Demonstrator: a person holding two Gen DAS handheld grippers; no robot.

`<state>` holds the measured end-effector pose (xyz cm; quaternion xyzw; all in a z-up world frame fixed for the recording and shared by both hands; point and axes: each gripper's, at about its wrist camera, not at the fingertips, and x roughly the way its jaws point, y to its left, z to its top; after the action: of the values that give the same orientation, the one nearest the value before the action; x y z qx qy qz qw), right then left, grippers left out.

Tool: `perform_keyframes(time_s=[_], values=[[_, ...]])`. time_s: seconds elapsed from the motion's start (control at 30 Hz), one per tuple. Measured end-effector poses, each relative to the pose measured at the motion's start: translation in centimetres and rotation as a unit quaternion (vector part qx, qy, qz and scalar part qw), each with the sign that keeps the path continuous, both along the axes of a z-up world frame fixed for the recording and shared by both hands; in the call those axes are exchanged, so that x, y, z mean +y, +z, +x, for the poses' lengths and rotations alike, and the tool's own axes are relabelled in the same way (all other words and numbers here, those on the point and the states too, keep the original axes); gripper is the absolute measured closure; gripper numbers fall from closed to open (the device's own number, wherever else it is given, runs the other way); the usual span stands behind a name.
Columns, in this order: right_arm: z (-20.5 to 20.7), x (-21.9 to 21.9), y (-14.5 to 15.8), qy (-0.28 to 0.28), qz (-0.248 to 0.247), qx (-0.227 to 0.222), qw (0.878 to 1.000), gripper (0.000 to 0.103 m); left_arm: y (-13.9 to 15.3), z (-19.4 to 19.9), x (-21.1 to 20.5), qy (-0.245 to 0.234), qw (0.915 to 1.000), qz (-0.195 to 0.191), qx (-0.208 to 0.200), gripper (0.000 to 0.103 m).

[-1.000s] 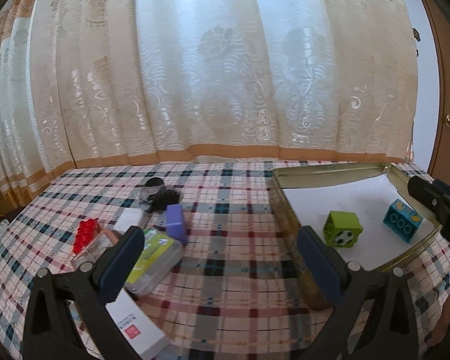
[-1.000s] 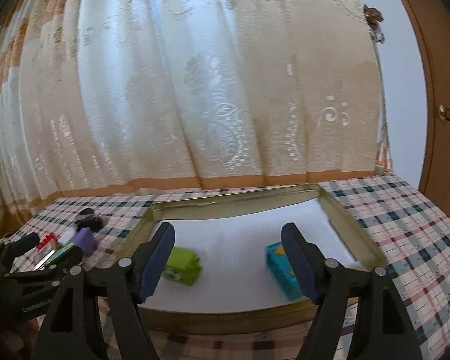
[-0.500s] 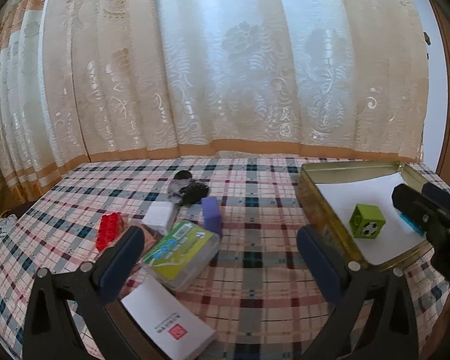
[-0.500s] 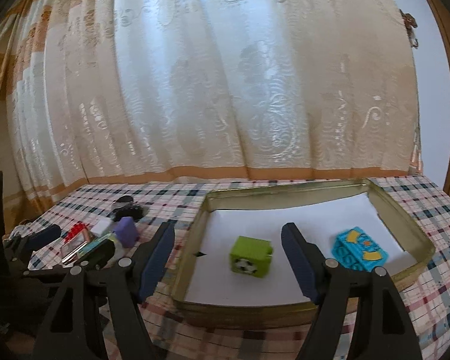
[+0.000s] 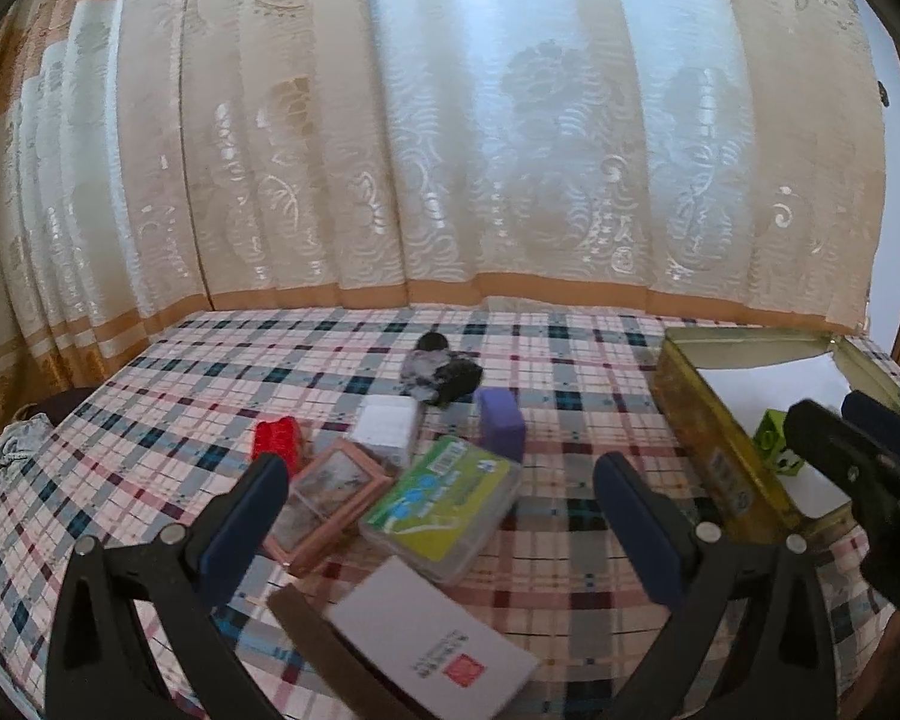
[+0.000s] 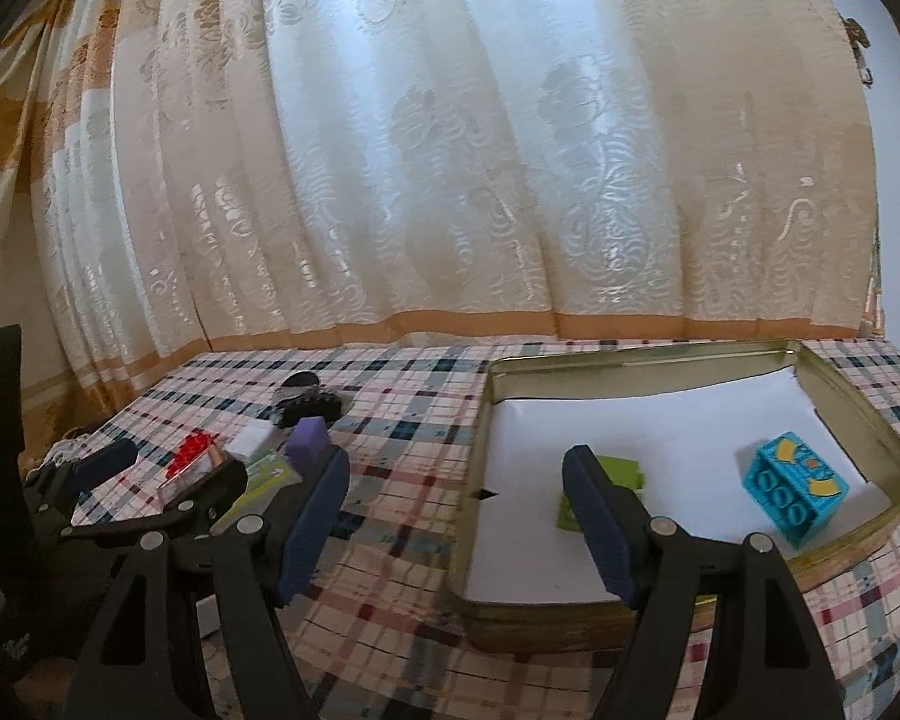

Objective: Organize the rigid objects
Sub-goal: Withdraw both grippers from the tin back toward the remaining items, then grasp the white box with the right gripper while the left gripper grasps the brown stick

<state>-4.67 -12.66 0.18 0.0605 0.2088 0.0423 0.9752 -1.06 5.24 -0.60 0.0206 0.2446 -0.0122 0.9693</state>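
My left gripper (image 5: 438,462) is open and empty above the plaid cloth, facing a cluster of loose items: a green-labelled clear case (image 5: 444,498), a pink framed box (image 5: 324,495), a red brick (image 5: 276,435), a white block (image 5: 387,426) and a purple block (image 5: 501,423). A white card box (image 5: 432,642) lies nearest me. My right gripper (image 6: 457,453) is open and empty over the left edge of the gold tin (image 6: 630,360). On the tin's white liner sit a green cube (image 6: 621,474), partly hidden by one finger, and a blue brick (image 6: 795,489).
A black and grey object (image 5: 444,369) lies behind the cluster. A lace curtain (image 5: 450,150) hangs along the far edge of the table. The other gripper shows at the side of each view. A wooden door edge is at the far right.
Both grippers have moved left, away from the tin and toward the loose items. The tin has slid right in both views and the cluster now sits in front of the left gripper.
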Motion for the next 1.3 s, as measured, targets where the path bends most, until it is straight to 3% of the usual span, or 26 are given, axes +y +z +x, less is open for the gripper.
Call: perform_keyframes(time_s=[0.4, 0.6, 0.8, 0.97, 1.03, 1.1, 1.3], values=[[1.0, 3.2, -0.8, 0.047, 0.008, 0.022, 0.999, 0.027, -0.3, 1.4, 5.3, 0.037, 0.9992, -0.009, 0.011, 0.000], [1.8, 5.4, -1.6, 0.097, 0.011, 0.058, 0.994, 0.027, -1.0, 2.6, 10.7, 0.090, 0.9937, -0.055, 0.037, 0.000], [2.4, 8.8, -2.8, 0.177, 0.008, 0.111, 0.978, 0.027, -2.2, 3.6, 14.9, 0.126, 0.9839, -0.103, 0.073, 0.000], [2.0, 12.5, -3.6, 0.223, -0.057, 0.122, 0.965, 0.028, -3.5, 4.3, 16.3, 0.138, 0.9751, -0.135, 0.109, 0.000], [2.0, 13.1, -3.8, 0.219, -0.076, 0.124, 0.965, 0.032, -3.5, 4.2, 16.3, 0.138, 0.9750, -0.137, 0.107, 0.000], [2.2, 13.5, -4.1, 0.222, -0.086, 0.136, 0.962, 0.043, -3.4, 4.1, 16.1, 0.135, 0.9762, -0.134, 0.104, 0.000], [2.8, 13.6, -4.6, 0.258, -0.058, 0.167, 0.950, 0.044, -3.4, 4.2, 15.9, 0.132, 0.9774, -0.121, 0.113, 0.000]])
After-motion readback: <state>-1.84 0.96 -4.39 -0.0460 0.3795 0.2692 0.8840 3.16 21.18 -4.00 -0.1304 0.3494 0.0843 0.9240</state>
